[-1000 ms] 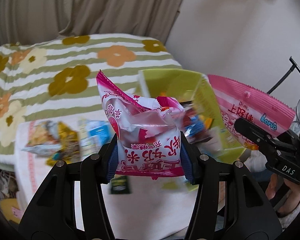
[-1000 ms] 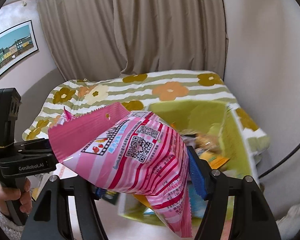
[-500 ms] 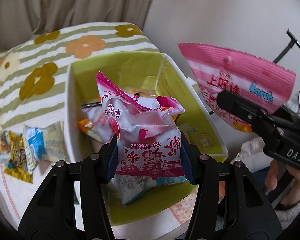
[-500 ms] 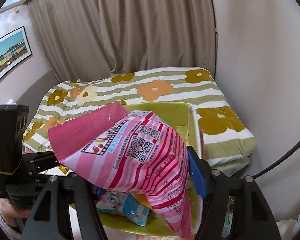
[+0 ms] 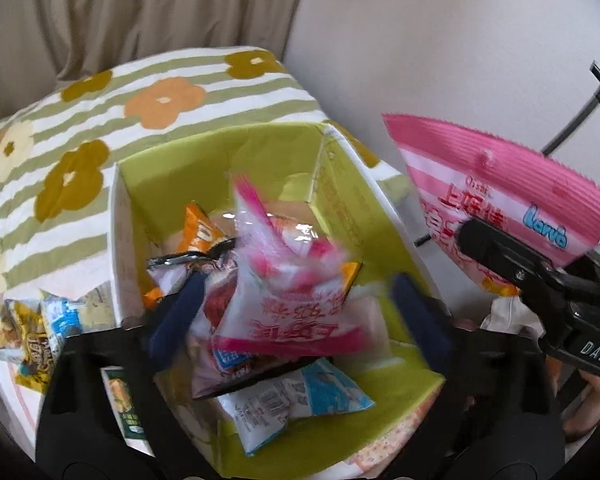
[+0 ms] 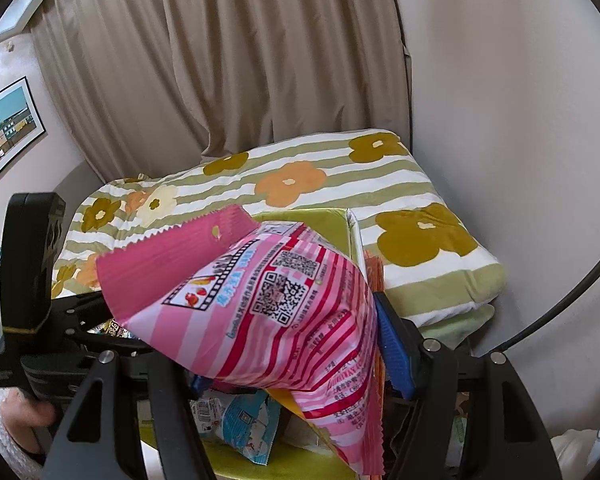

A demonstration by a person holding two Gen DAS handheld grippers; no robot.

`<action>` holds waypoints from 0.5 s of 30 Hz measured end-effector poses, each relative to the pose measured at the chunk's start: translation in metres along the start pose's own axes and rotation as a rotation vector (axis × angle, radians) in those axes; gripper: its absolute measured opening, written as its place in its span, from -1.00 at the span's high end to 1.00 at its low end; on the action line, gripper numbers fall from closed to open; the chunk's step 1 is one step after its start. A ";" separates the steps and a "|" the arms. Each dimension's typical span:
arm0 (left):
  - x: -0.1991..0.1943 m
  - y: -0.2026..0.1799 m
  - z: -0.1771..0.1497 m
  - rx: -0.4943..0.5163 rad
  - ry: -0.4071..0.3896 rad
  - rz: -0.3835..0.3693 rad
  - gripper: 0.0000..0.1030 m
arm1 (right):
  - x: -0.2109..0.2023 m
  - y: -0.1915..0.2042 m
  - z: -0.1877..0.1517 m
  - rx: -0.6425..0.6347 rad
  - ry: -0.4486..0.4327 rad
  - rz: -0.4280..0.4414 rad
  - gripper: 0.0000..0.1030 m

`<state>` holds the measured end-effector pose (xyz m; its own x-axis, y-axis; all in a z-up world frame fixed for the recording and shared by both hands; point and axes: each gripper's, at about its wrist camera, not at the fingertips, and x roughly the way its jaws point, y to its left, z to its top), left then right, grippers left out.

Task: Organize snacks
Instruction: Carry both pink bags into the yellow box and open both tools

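My left gripper (image 5: 296, 312) hangs over the green box (image 5: 380, 216) with its jaws spread wide. A pink and white snack bag (image 5: 288, 280), blurred, sits loose between them on the pile of snacks in the box. My right gripper (image 6: 296, 344) is shut on a large pink striped snack bag (image 6: 276, 304), held above the box's right side; the same bag shows at the right of the left wrist view (image 5: 500, 204). The green box shows under it in the right wrist view (image 6: 312, 220).
Several snack packets (image 5: 40, 328) lie on the pink cloth left of the box. A blue and white packet (image 5: 292, 396) lies at the box's near end. The flowered striped bed cover (image 6: 300, 184) spreads behind. A wall stands right.
My left gripper has opened and let go of the pink and white bag, which has dropped onto the snacks in the box. My right gripper has shifted right, still holding its bag.
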<state>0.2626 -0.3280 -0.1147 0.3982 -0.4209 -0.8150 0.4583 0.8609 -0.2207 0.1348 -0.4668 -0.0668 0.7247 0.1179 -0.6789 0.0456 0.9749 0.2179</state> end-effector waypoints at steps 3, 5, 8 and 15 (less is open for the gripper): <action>0.000 0.009 -0.003 0.015 0.033 0.007 -0.95 | 0.002 -0.001 -0.002 0.003 0.014 -0.010 -0.23; -0.004 0.015 -0.011 0.028 0.040 0.048 -0.95 | 0.003 0.000 -0.001 0.006 0.020 -0.008 -0.23; -0.012 0.023 -0.023 0.019 0.033 0.068 -0.96 | 0.006 0.002 0.002 -0.004 0.025 -0.008 -0.23; -0.026 0.052 -0.034 -0.076 0.007 0.050 -0.95 | 0.031 0.007 0.025 -0.032 0.044 0.003 -0.23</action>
<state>0.2490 -0.2624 -0.1228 0.4134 -0.3747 -0.8299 0.3762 0.9003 -0.2190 0.1751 -0.4615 -0.0691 0.6936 0.1288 -0.7088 0.0204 0.9800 0.1981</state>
